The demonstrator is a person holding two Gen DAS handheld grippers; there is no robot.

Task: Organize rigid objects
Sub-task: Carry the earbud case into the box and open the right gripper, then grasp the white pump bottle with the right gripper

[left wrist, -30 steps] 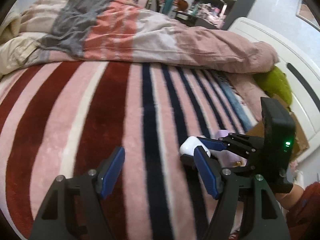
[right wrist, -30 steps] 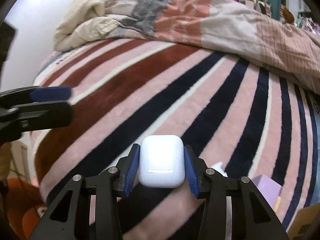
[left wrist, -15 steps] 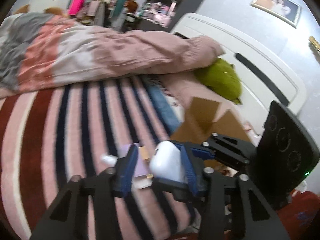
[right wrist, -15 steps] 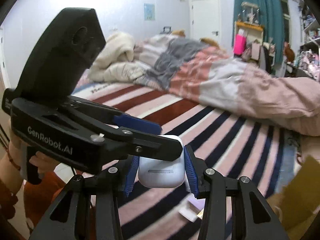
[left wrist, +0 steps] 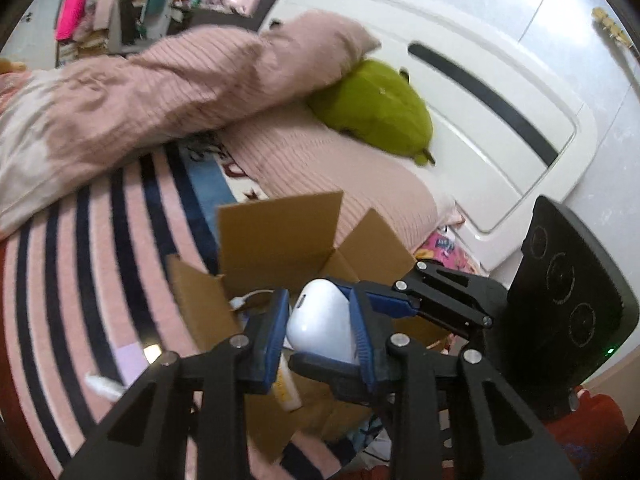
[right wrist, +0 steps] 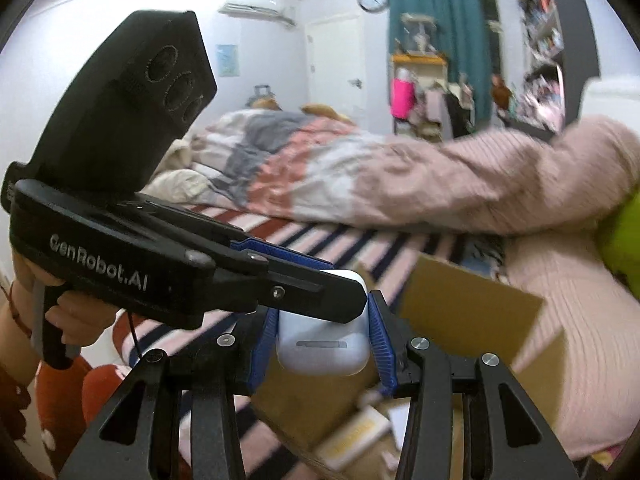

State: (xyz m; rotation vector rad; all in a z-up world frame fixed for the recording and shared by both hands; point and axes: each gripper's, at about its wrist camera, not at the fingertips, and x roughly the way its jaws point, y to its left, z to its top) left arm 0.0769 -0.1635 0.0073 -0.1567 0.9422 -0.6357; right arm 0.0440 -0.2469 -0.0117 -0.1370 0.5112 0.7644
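A white earbud case [right wrist: 323, 341] sits between the blue pads of my right gripper [right wrist: 322, 338], which is shut on it. It also shows in the left wrist view [left wrist: 320, 326], where my left gripper [left wrist: 318, 328] closes around it too, crossing the right gripper [left wrist: 404, 304] from the side. Both hold the case above an open cardboard box [left wrist: 276, 236] on the striped blanket. In the right wrist view the left gripper [right wrist: 344, 288] reaches over the case's top, and the box [right wrist: 464, 304] lies just beyond.
The box holds a white cable [left wrist: 248, 298] and a yellow-white packet [right wrist: 352, 432]. A lilac card [left wrist: 128, 356] lies on the striped blanket [left wrist: 80, 280]. A rumpled pink duvet [left wrist: 160, 80], a green plush [left wrist: 372, 108] and the white headboard [left wrist: 500, 120] lie behind.
Both grippers swung right, from over the striped blanket to above the cardboard box. My left gripper came in and closed around the case that my right gripper holds.
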